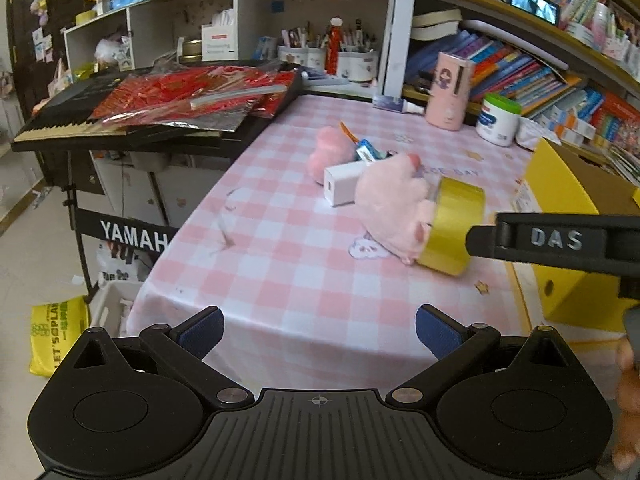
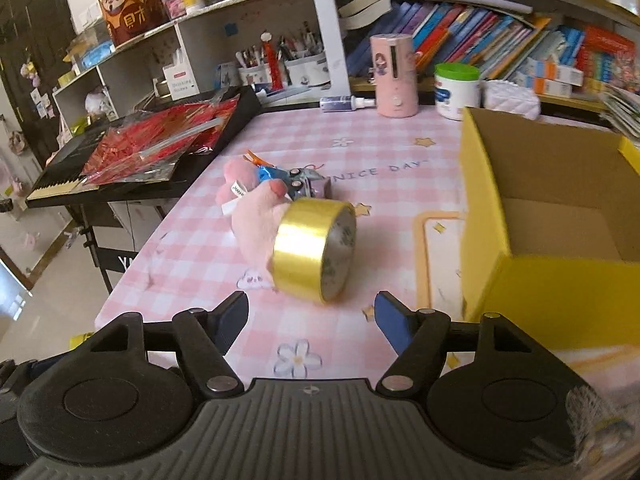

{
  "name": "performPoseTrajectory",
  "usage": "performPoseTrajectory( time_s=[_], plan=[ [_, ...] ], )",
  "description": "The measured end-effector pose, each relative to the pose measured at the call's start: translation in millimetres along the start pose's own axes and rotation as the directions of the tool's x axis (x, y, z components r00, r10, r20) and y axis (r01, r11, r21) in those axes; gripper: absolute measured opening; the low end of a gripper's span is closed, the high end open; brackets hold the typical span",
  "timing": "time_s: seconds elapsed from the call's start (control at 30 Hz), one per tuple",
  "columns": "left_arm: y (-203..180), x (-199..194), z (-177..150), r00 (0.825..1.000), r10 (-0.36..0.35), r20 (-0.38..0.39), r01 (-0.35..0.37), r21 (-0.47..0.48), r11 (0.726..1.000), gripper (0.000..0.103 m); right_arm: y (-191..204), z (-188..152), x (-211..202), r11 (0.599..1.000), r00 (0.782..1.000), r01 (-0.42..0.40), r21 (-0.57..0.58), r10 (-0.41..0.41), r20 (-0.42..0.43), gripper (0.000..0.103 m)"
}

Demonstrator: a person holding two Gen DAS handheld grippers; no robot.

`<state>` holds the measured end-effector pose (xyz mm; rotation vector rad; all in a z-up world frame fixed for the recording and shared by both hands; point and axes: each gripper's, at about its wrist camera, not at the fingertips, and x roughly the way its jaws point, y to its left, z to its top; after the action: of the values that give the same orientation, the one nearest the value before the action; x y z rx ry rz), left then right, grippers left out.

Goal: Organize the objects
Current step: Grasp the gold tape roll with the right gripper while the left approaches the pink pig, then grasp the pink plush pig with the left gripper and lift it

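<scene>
The right gripper (image 2: 311, 320) stands with its jaws apart and nothing between them, nearest the viewer over the pink checked tablecloth (image 2: 392, 152). Just ahead of its blue pads (image 2: 390, 326) stands the roll of gold tape (image 2: 314, 250), on edge and leaning against a pink plush toy (image 2: 256, 224). The step in hand appears to be taking that roll. The pads should straddle its width across the flat faces rather than the curved band, since a roll on edge may run off if nudged. The plush behind it should be kept out of the bite.

The left gripper (image 1: 319, 334) is likewise spread and empty, and hangs near the table's front edge.

To the right stands the yellow cardboard box (image 2: 516, 280), open and apparently empty: the likely destination. Beyond the plush lie a small blue toy car (image 2: 290, 178) and, in the left view, a white box (image 1: 340, 184), both still loose on the cloth.
</scene>
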<state>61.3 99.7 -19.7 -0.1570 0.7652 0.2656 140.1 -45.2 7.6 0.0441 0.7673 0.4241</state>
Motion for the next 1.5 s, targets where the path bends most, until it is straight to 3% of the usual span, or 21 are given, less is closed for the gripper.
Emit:
performPoseTrajectory(
  time_s=[0.3,0.37,0.47,0.6,0.77,1.07,1.3,1.5],
  plan=[
    [-3.8,22.2,17.6,0.999,0.037,-0.002,-0.037,0.018,0.999,0.103,-2.2,33.4,68.2,0.998,0.993,-0.055,-0.002,0.055,-0.1,0.067],
    [-4.8,26.7,21.8,0.999,0.032,-0.004,-0.032,0.013,0.999,0.103,-2.6,38.1,76.6,0.997,0.99,-0.072,-0.013,0.07,-0.125,0.039],
    [-7.8,34.5,29.3,1.0,0.016,-0.008,-0.016,0.001,1.0,0.103,-6.5,44.3,78.4,0.994,0.986,-0.109,-0.018,0.106,-0.129,0.037],
    [-17.2,45.6,39.6,1.0,-0.01,-0.004,0.01,-0.003,1.0,0.103,-12.8,57.7,65.4,0.99,0.988,-0.137,-0.043,0.134,-0.071,0.032],
    [-35.8,60.2,53.1,0.999,-0.05,-0.003,0.05,0.013,0.999,0.103,-27.5,79.2,47.3,0.988,0.989,-0.147,-0.05,0.149,0.026,0.007],
    [-64.7,87.3,70.1,0.995,-0.102,-0.007,0.102,0.029,0.994,0.103,-57.7,109.0,12.5,0.991,0.964,-0.11,-0.07,0.124,0.235,0.007],
    [-73.7,115.7,81.3,0.994,-0.105,-0.037,0.105,-0.017,0.994,0.102,-66.3,110.1,5.8,0.986,0.958,-0.103,-0.132,0.134,0.252,0.007],
    [-75.6,150.5,82.5,0.994,-0.017,-0.104,0.016,-0.002,1.0,0.099,-64.8,103.8,2.4,0.978,0.958,-0.137,-0.159,0.171,0.229,0.007]
  ],
)
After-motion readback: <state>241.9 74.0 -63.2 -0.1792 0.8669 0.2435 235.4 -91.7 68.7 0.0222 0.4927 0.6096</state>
